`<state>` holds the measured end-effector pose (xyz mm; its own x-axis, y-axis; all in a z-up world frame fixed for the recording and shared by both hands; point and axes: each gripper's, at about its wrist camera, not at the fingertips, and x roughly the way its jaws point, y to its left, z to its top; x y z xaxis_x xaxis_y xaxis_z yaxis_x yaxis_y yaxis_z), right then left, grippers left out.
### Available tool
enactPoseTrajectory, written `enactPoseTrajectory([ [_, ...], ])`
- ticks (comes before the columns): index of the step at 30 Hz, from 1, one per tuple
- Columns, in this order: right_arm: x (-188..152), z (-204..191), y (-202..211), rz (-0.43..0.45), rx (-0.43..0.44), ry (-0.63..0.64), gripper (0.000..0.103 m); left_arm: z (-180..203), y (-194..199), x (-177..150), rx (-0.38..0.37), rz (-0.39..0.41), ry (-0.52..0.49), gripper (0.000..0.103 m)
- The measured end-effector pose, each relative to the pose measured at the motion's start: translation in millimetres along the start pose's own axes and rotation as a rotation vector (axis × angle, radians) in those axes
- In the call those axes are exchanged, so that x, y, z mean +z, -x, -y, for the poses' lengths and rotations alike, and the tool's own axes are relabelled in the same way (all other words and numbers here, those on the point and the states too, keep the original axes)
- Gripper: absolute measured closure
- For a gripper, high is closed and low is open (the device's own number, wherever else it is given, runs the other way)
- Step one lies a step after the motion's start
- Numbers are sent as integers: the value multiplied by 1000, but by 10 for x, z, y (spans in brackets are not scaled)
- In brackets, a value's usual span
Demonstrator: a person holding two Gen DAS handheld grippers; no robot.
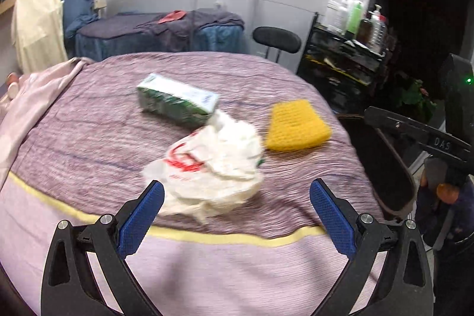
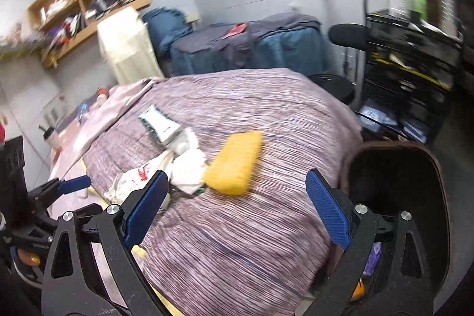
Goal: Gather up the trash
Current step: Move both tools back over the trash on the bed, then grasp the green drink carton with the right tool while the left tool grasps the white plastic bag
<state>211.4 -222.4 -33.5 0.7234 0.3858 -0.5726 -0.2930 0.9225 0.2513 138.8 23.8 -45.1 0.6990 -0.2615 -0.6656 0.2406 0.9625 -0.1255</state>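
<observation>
A crumpled white plastic bag with red print (image 1: pixel 211 165) lies on the purple striped cloth (image 1: pixel 89 138). Behind it lies a green-and-white carton (image 1: pixel 176 99), and to its right a yellow sponge (image 1: pixel 296 125). My left gripper (image 1: pixel 236 197) is open and empty, hovering just in front of the bag. My right gripper (image 2: pixel 237 188) is open and empty, just short of the sponge (image 2: pixel 234 162), with the bag (image 2: pixel 166 168) and carton (image 2: pixel 160 123) to the left. A dark bin (image 2: pixel 394 168) stands at the table's right edge; it also shows in the left wrist view (image 1: pixel 382 156).
A pink cloth (image 1: pixel 38 96) is bunched at the table's left. A black cart with bottles (image 1: pixel 346 49), a black stool (image 1: pixel 277 39) and covered blue furniture (image 1: pixel 160 34) stand behind. My left gripper's fingers (image 2: pixel 74 184) show at the left of the right wrist view.
</observation>
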Motion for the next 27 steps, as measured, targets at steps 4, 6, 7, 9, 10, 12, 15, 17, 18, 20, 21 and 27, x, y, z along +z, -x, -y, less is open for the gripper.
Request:
enactPoseTrajectory([
  [4,127,-312,-274,-55,54,85,10,-335,-12,-64,38,-24,49,6],
  [6,182,-468,-413,-78,69,131,10,-447,-19,-88,46,-38,62,6],
  [7,226,-542,-509,-93,78,156,10,-491,-20,-99,49,-42,66,6],
  [9,283,-674,-673,-119,96,188,10,-548,-24,-113,46,-53,69,6],
  [10,325,-745,-784,-140,109,204,10,-566,-26,-120,44,-57,69,6],
  [12,397,-868,-962,-169,120,230,10,-588,-23,-129,40,-60,66,6],
  [15,497,-1104,-1239,-211,125,300,11,-598,-34,-137,17,-63,72,6],
  [17,561,-1263,-1435,-235,125,348,12,-607,-55,-135,3,-67,77,6],
  [18,593,-1314,-1517,-247,126,366,15,-604,-66,-134,-1,-69,74,6],
  [20,648,-1445,-1751,-274,116,410,17,-595,-82,-128,-5,-69,67,6],
  [21,673,-1494,-1866,-287,106,429,18,-587,-89,-122,-10,-69,62,6],
  [27,748,-1602,-2411,-361,51,505,29,-543,-132,-103,-11,-72,7,6],
])
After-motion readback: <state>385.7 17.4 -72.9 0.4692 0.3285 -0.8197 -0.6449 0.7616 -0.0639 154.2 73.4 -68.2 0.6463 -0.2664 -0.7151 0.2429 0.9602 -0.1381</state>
